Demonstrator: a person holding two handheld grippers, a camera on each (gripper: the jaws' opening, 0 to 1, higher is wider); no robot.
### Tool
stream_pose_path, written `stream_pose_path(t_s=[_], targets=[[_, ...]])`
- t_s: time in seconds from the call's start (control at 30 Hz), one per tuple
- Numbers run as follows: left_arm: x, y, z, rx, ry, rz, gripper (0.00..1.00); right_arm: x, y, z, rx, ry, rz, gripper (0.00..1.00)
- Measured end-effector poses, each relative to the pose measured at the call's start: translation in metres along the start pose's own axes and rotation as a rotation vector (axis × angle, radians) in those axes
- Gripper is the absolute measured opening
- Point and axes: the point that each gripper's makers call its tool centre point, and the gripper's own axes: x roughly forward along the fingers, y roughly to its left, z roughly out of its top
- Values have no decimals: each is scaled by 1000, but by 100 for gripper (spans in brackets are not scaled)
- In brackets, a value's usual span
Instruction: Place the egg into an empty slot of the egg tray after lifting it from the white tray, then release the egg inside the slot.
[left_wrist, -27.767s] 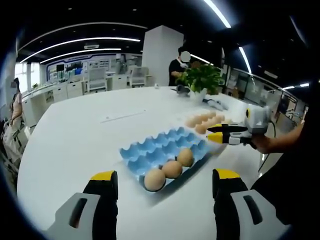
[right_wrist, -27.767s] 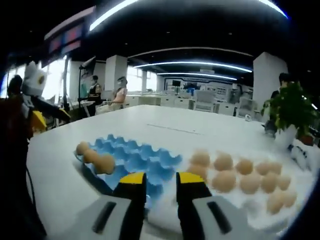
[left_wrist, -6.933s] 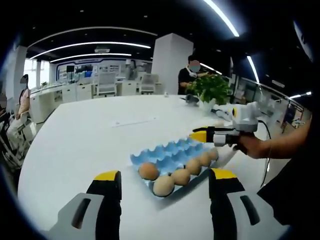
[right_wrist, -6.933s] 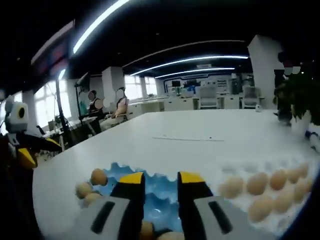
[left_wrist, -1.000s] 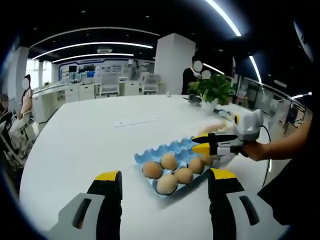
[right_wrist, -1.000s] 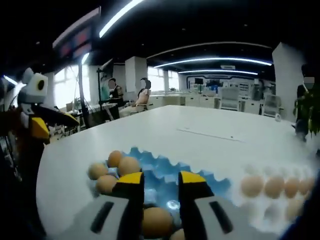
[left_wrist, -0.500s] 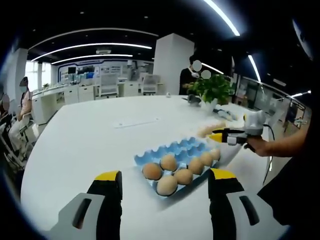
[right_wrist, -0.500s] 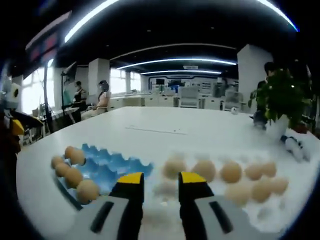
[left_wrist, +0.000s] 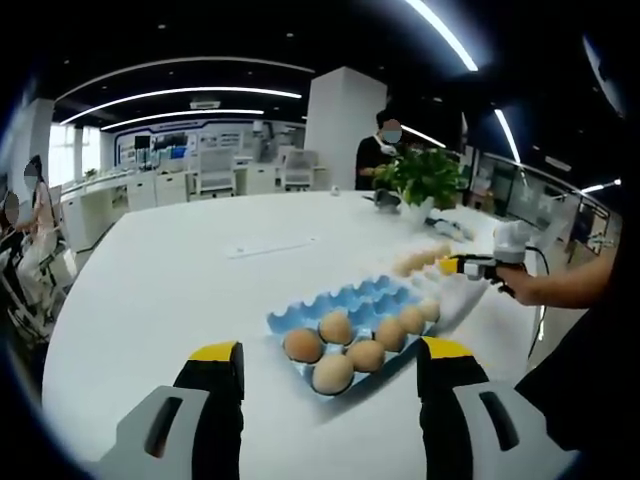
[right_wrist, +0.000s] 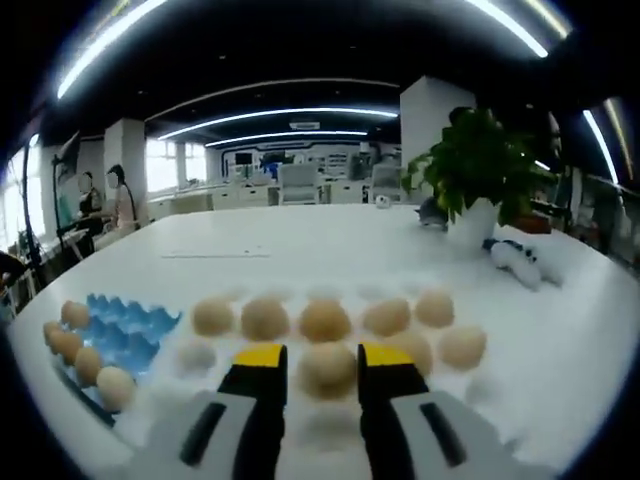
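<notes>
**Right gripper hovering at the white tray, egg between its tips**

In the right gripper view, the right gripper (right_wrist: 311, 368) is rising from the bottom centre with its yellow-tipped jaws standing slightly apart. An egg (right_wrist: 326, 368) is sitting in the gap between them, though whether the tips are touching it cannot be told. It appears roundish from here, so its long axis cannot be read. It is lying in the near row of the white tray (right_wrist: 480, 385), with more eggs spreading behind it across the middle of the frame. The blue egg tray (right_wrist: 125, 335) is showing at lower left, eggs along its near edge.

In the left gripper view, the left gripper (left_wrist: 328, 375) is holding its jaws spread wide and empty at the bottom, over bare white table (left_wrist: 160, 290). Just beyond, at frame centre, the blue egg tray is lying diagonally, running up to the right, with five eggs in its near slots. At right middle, a hand is reaching in and holding the right gripper level, tips pointing left over the white tray. A potted plant (left_wrist: 420, 178) is standing at the far upper right.
</notes>
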Motion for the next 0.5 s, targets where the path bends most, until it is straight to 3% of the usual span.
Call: stream_pose_path(t_s=[0.17, 0.5], targets=[[0, 1, -1, 3, 4, 1, 71, 8, 2, -12, -11, 47, 9, 30], [-1, 4, -4, -4, 8, 9, 71, 8, 2, -10, 2, 36, 23, 26]])
